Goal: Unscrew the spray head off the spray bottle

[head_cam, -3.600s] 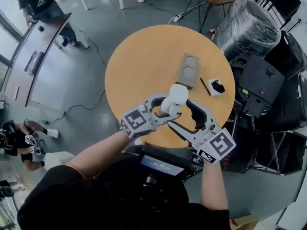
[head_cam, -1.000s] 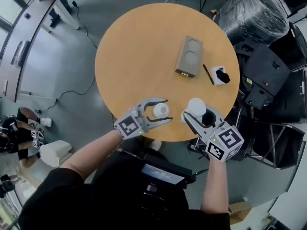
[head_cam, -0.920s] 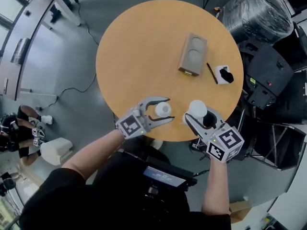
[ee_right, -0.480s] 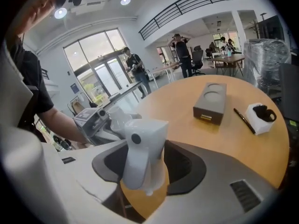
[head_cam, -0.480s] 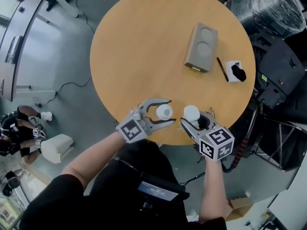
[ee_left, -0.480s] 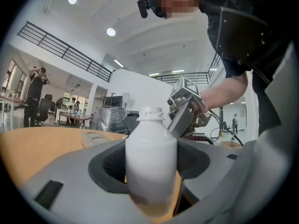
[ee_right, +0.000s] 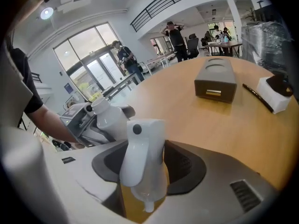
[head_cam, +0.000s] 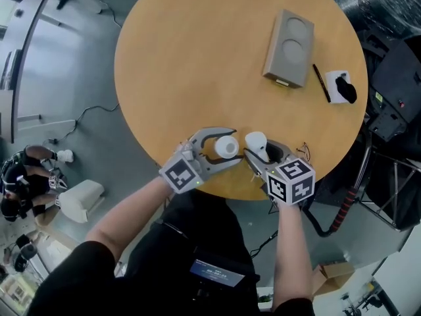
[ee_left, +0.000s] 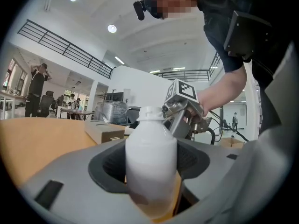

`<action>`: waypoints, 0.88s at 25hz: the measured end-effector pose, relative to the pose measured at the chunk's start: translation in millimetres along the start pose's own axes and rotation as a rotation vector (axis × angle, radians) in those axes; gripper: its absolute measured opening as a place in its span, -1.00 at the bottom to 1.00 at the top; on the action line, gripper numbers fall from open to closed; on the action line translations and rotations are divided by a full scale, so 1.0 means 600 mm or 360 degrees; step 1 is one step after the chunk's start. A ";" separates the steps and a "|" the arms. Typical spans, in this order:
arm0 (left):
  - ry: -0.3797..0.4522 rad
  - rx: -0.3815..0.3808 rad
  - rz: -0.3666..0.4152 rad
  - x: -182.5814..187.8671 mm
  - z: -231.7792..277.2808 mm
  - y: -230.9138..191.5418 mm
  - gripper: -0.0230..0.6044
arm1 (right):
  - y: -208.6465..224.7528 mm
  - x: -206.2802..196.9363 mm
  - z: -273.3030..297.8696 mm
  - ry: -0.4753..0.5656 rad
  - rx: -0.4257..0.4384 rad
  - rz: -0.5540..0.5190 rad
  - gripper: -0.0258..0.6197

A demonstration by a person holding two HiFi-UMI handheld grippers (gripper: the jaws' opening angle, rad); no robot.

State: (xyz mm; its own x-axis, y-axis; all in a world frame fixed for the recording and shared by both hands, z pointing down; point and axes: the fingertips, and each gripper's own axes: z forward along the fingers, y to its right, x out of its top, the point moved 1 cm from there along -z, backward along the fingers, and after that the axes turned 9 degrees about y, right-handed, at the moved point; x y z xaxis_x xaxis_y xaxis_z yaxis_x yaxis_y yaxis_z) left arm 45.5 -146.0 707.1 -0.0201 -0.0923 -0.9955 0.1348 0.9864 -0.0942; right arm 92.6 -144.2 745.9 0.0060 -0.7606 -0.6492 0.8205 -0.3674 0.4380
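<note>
Over the near edge of the round wooden table (head_cam: 197,58), I have my left gripper (head_cam: 228,148) clamped on the upright white spray bottle (ee_left: 150,160), its neck bare, and just beside it my right gripper (head_cam: 261,151) clamped on the unscrewed spray head (ee_right: 142,153).

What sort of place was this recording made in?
Probably an open-plan office or lab hall: a round wooden table, a black-railed mezzanine balcony, tall glass entrance doors and shared desks.

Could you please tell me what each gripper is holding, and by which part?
Left gripper holds the bottle by its body; right gripper holds the detached spray head by its sides.
</note>
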 end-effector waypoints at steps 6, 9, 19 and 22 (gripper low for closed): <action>0.0035 -0.0034 -0.0053 -0.029 0.005 -0.012 0.05 | 0.024 -0.025 0.056 -0.0040 -0.0051 0.0039 -0.20; 0.0028 -0.0045 -0.0048 -0.047 0.002 -0.018 0.05 | 0.034 -0.037 0.072 -0.0057 -0.0086 0.0045 -0.20; -0.0044 -0.0082 0.0019 -0.077 -0.018 -0.012 0.05 | 0.032 -0.060 0.100 -0.0086 -0.0119 0.0044 -0.20; -0.0125 -0.0061 0.0041 -0.084 -0.029 -0.011 0.07 | 0.029 -0.067 0.109 -0.0104 -0.0135 0.0035 -0.20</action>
State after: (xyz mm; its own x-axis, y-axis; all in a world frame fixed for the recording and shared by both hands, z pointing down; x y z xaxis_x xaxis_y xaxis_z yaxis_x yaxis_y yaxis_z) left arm 28.4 -145.5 758.3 0.0611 -0.0756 -0.9953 0.0961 0.9929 -0.0696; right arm 69.5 -155.1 820.5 -0.0104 -0.8025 -0.5966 0.8659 -0.3057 0.3960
